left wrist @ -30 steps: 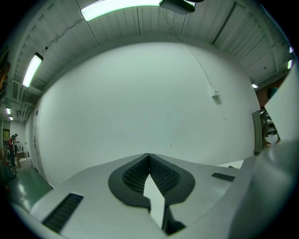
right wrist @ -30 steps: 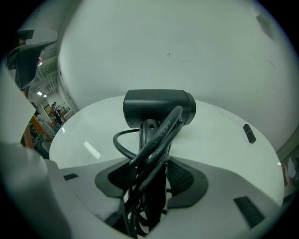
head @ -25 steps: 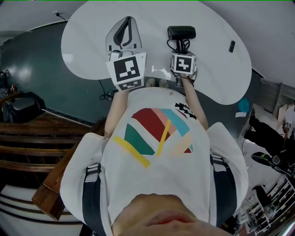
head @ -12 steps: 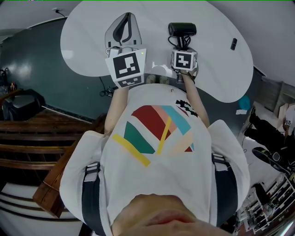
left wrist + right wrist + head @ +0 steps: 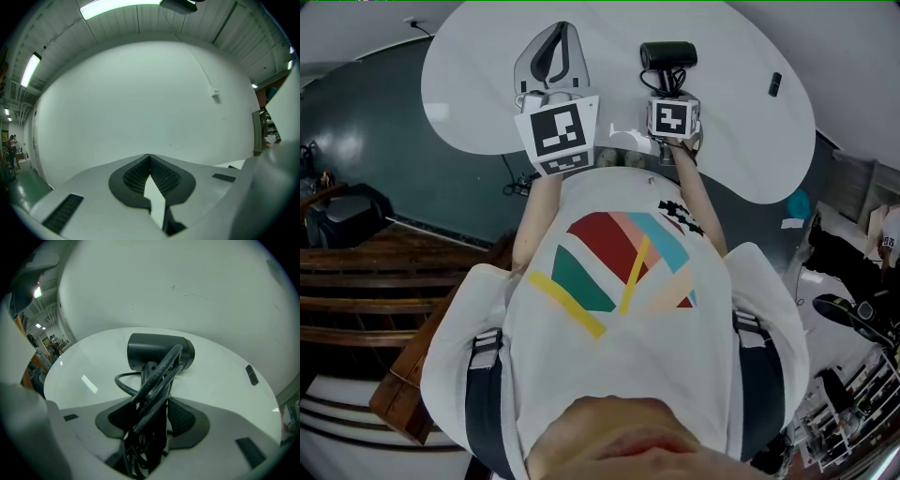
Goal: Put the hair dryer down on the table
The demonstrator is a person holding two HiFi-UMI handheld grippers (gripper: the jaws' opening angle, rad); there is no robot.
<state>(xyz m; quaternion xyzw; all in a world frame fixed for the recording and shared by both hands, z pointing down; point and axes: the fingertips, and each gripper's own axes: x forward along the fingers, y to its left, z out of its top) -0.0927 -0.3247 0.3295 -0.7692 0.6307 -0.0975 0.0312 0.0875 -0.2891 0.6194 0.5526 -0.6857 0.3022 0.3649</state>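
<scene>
Black ribbed pads of the right gripper pressed from both sides on the upright handle of the dark hair dryer, so the jaws stood fairly wide but clamped on it. A black cord was wound in several turns up the handle between the pads, with 1 loop bulging out to the left. The dryer's barrel lay crosswise at the top of the handle, beyond the jaw tips, over the white round table. From the head view the dryer seemed to hang just above the tabletop rather than rest on it, though contact could not be settled. 1 small dark oblong object lay on the table well off to the right of the dryer. The left gripper had its 2 jaw tips touching, with nothing between its dark ribbed pads, and it pointed at a plain white wall under a long ceiling light. In the head view both grippers were held side by side over the near part of the table, each carrying a marker cube, in front of the person's white shirt with its coloured stripes.
</scene>
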